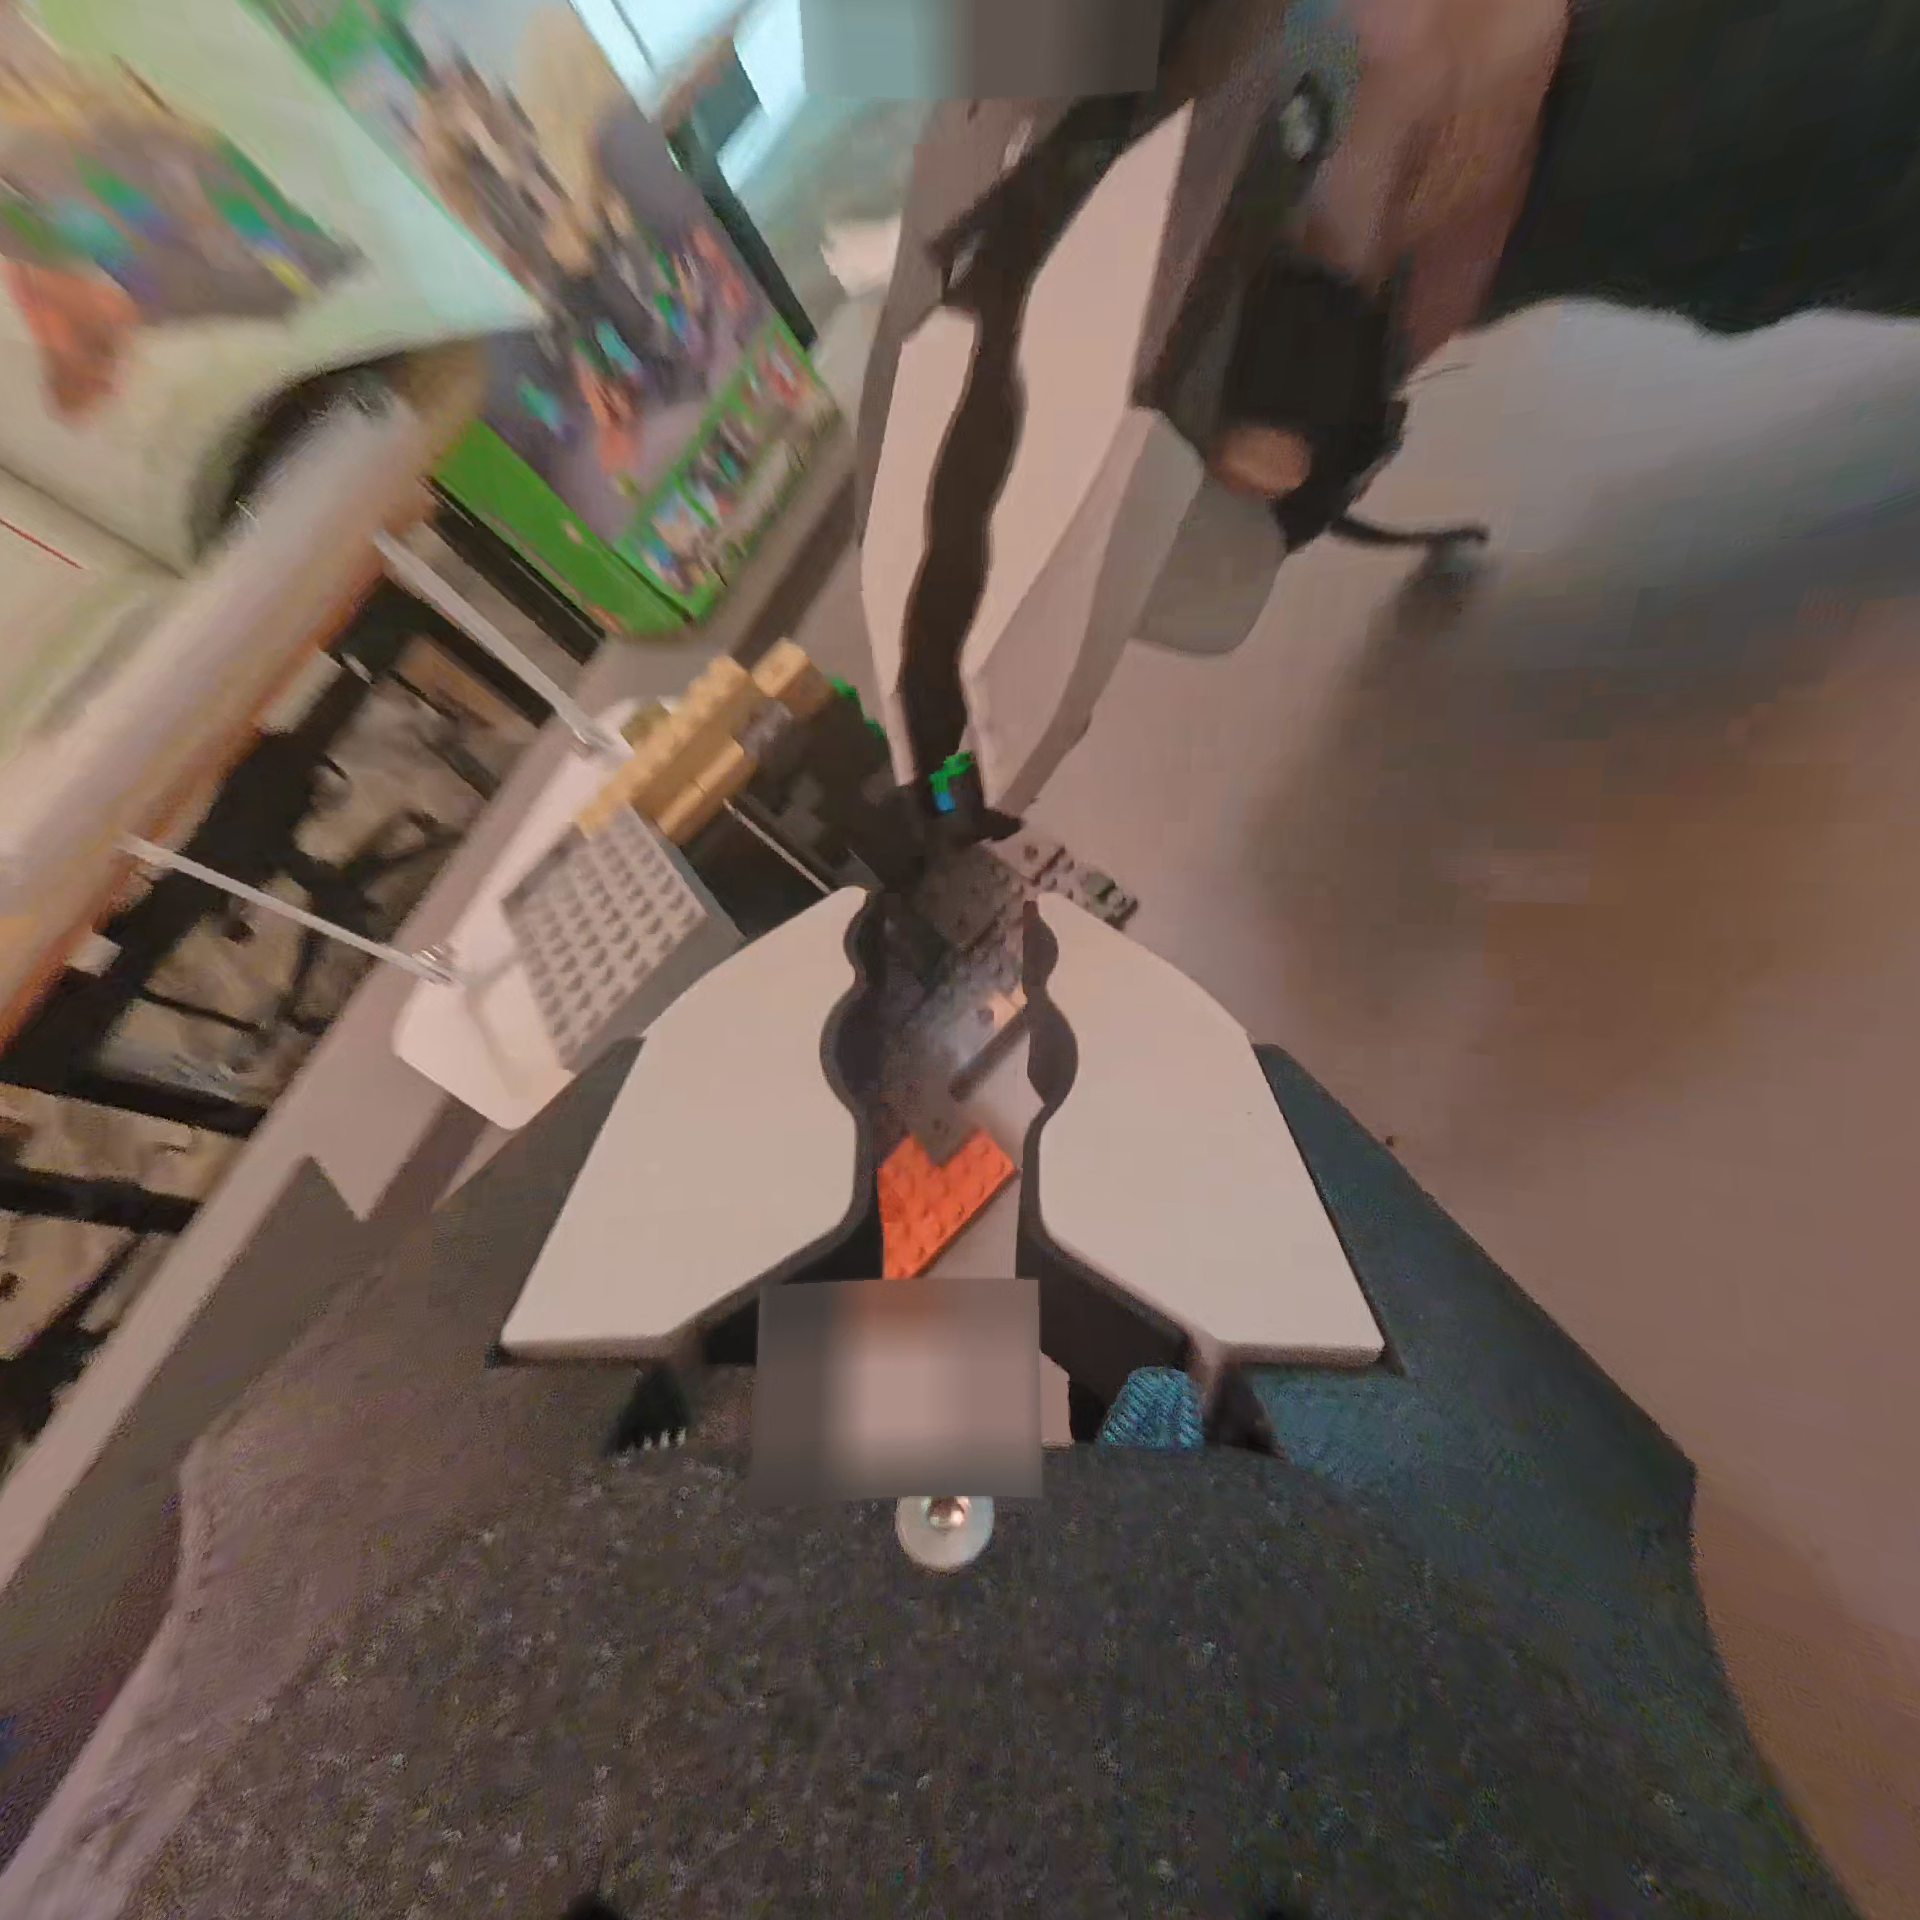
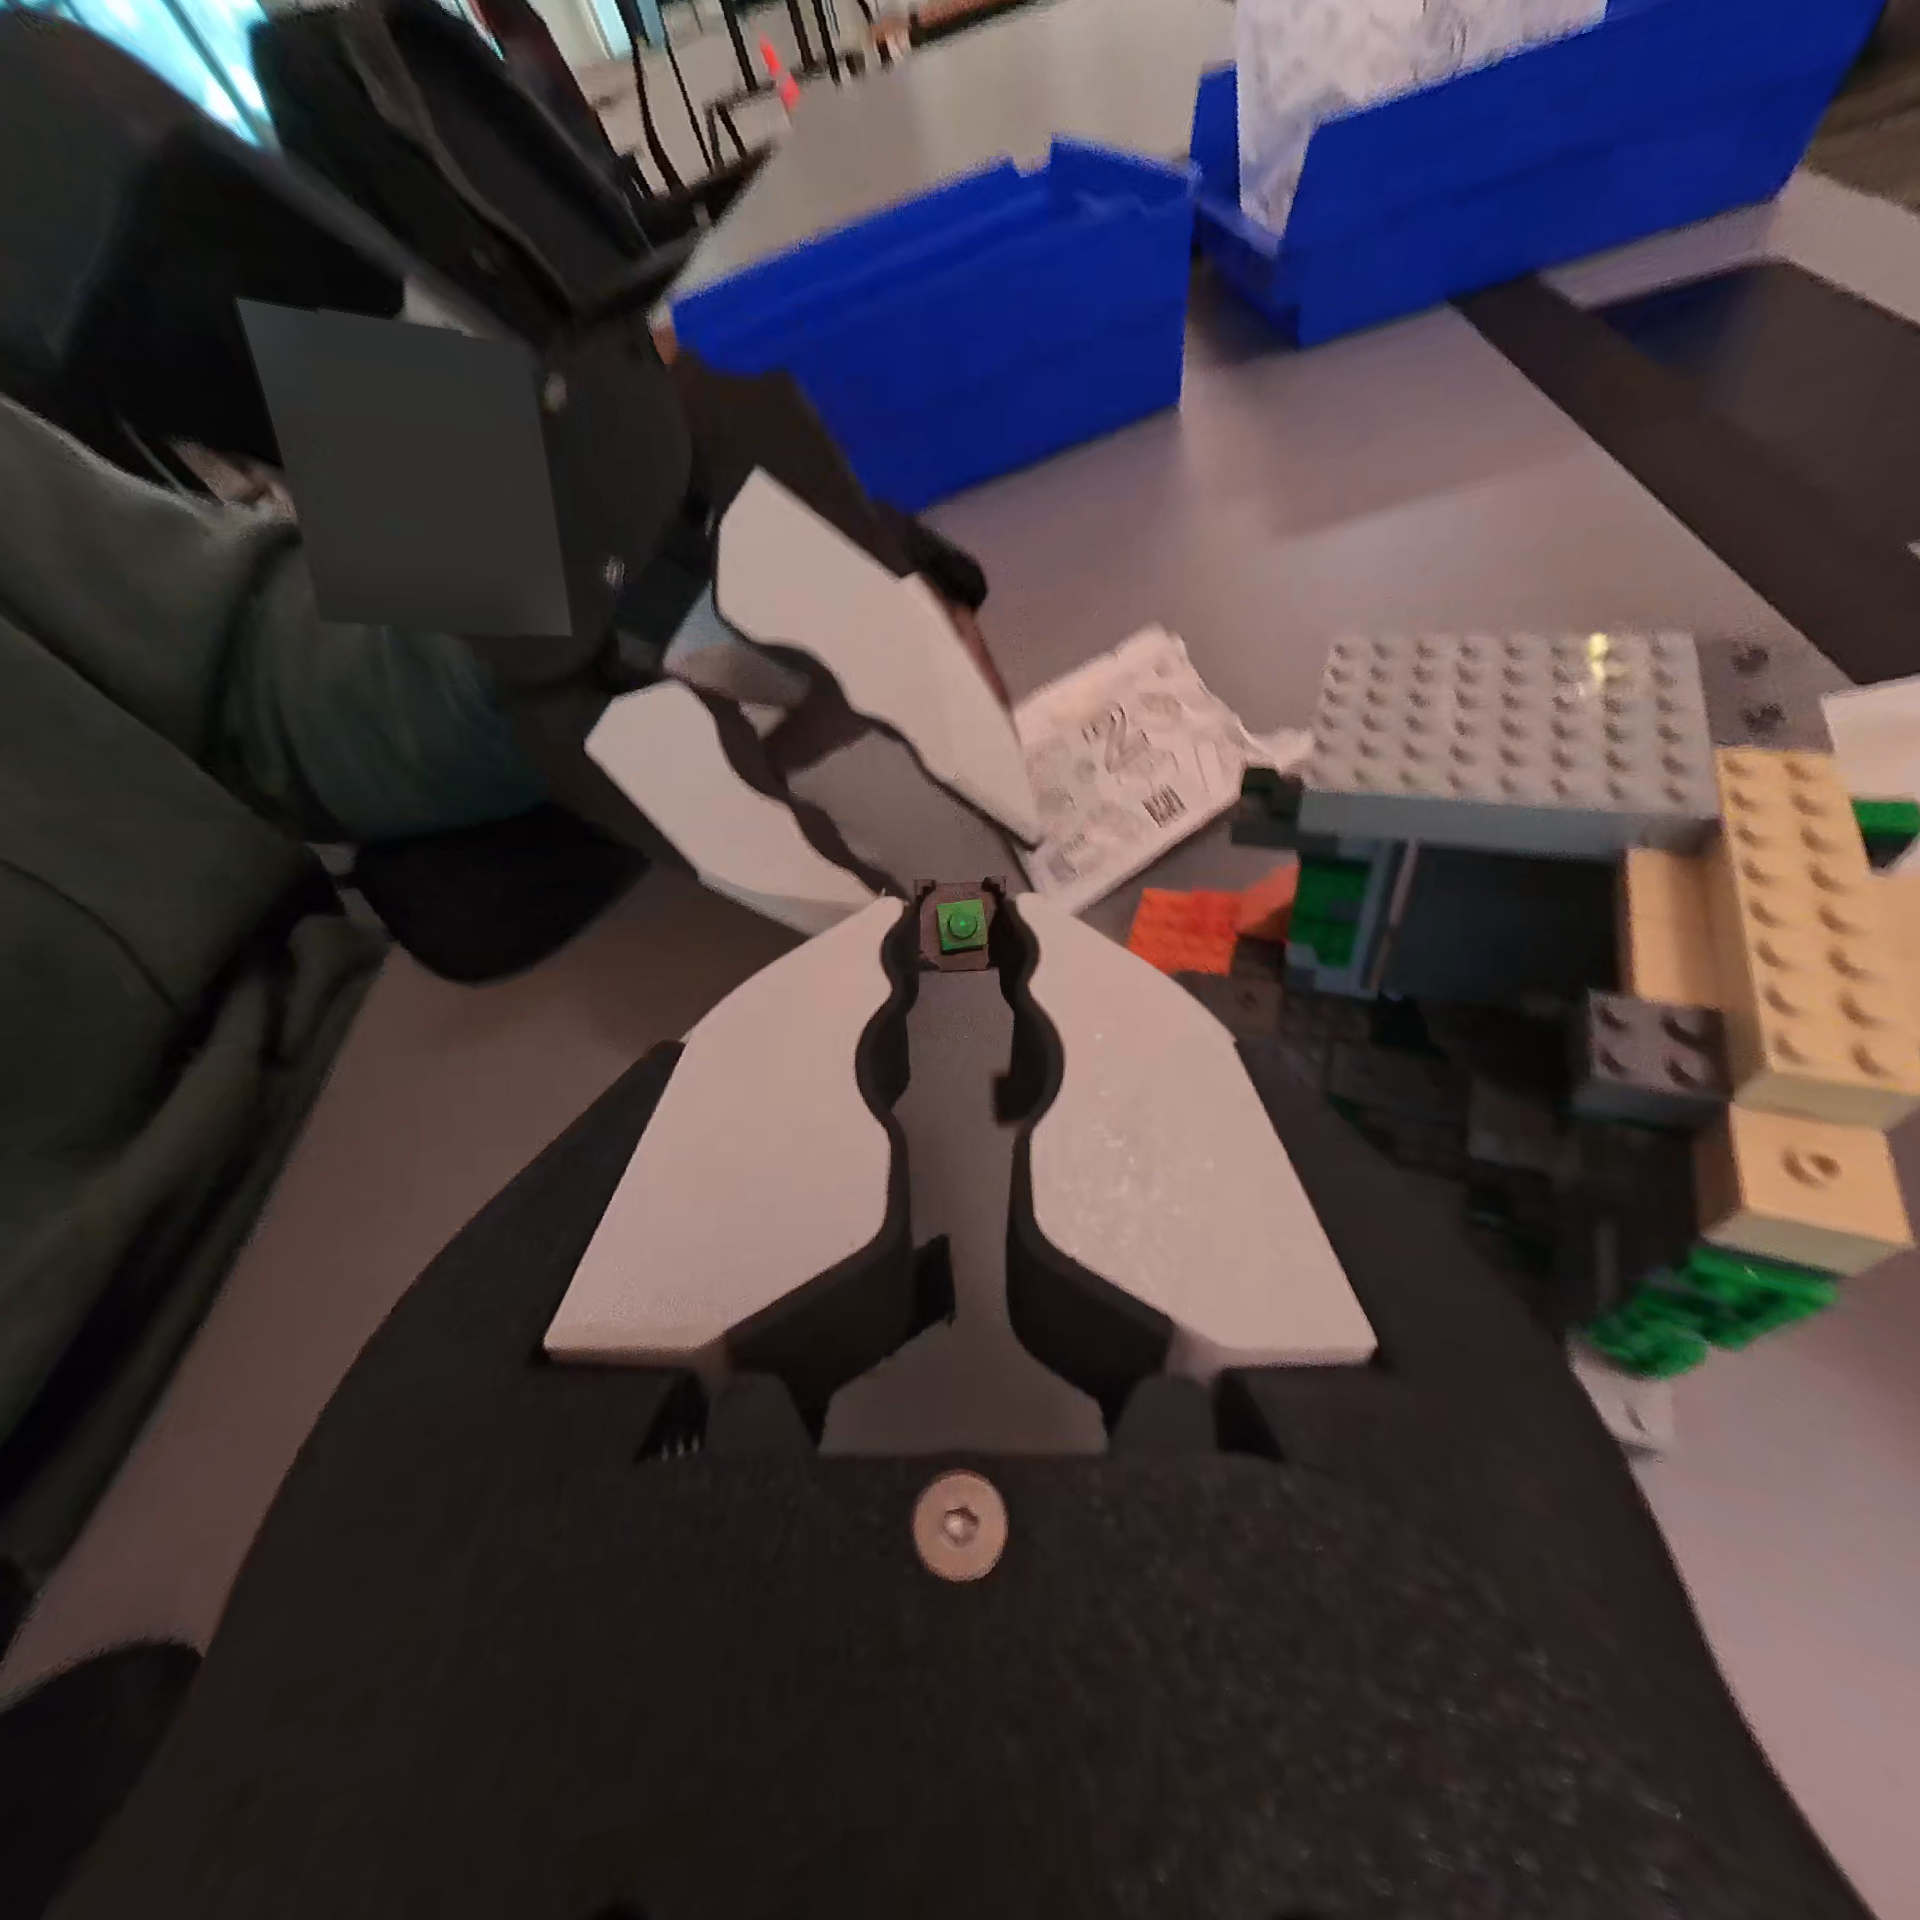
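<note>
Right hand-held gripper (image 2: 961,935) clamped on a small dark brick with a green stud piece (image 2: 961,927), above the grey desk (image 2: 1299,540). Left hand-held gripper (image 2: 956,842) just beyond, fingers apart, gripping nothing. Brick model (image 2: 1507,790) at right.

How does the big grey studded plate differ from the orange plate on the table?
The grey studded plate is much larger and sits raised atop the brick build; the orange plate is small and lies low on the table beside that build. Colours differ: pale grey against bright orange. Both are flat and studded.
</note>
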Motion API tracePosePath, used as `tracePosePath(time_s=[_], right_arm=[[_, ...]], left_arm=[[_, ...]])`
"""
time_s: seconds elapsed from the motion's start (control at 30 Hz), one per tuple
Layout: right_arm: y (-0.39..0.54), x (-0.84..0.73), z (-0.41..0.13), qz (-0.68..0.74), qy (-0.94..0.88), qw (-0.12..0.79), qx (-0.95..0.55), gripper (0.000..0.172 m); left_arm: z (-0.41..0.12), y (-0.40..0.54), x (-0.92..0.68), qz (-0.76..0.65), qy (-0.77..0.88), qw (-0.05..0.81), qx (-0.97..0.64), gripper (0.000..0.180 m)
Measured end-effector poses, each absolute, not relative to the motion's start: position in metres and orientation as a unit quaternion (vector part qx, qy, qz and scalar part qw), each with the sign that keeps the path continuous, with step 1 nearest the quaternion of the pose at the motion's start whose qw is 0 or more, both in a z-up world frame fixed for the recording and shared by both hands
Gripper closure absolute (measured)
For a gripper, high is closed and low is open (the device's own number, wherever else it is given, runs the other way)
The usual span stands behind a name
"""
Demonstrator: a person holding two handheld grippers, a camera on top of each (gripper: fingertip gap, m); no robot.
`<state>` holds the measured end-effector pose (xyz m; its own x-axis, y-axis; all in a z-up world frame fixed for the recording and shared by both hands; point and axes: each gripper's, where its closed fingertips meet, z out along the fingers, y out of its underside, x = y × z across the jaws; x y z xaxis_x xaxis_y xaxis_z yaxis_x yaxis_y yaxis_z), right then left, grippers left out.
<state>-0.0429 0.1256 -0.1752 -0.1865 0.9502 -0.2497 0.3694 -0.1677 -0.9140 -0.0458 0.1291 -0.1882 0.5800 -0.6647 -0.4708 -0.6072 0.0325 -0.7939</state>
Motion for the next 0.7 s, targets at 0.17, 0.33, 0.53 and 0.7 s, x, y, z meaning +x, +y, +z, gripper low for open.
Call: tracePosePath(time_s=[0.17, 0.33, 0.53, 0.7], right_arm=[[0.098, -0.057, -0.142, 0.604, -0.500, 0.264, -0.562, 0.157], [0.079, -0.049, -0.138, 0.671, -0.403, 0.216, -0.584, 0.158], [0.063, -0.037, -0.144, 0.734, -0.312, 0.169, -0.579, 0.157], [0.061, -0.033, -0.146, 0.759, -0.297, 0.137, -0.563, 0.155]], left_arm=[[-0.157, 0.103, -0.046, 0.056, 0.451, 0.652, -0.607, 0.151], [-0.143, 0.086, -0.042, 0.079, 0.452, 0.692, -0.557, 0.156], [-0.153, 0.074, -0.025, 0.060, 0.488, 0.684, -0.538, 0.164], [-0.155, 0.070, -0.023, -0.006, 0.482, 0.678, -0.555, 0.164]])
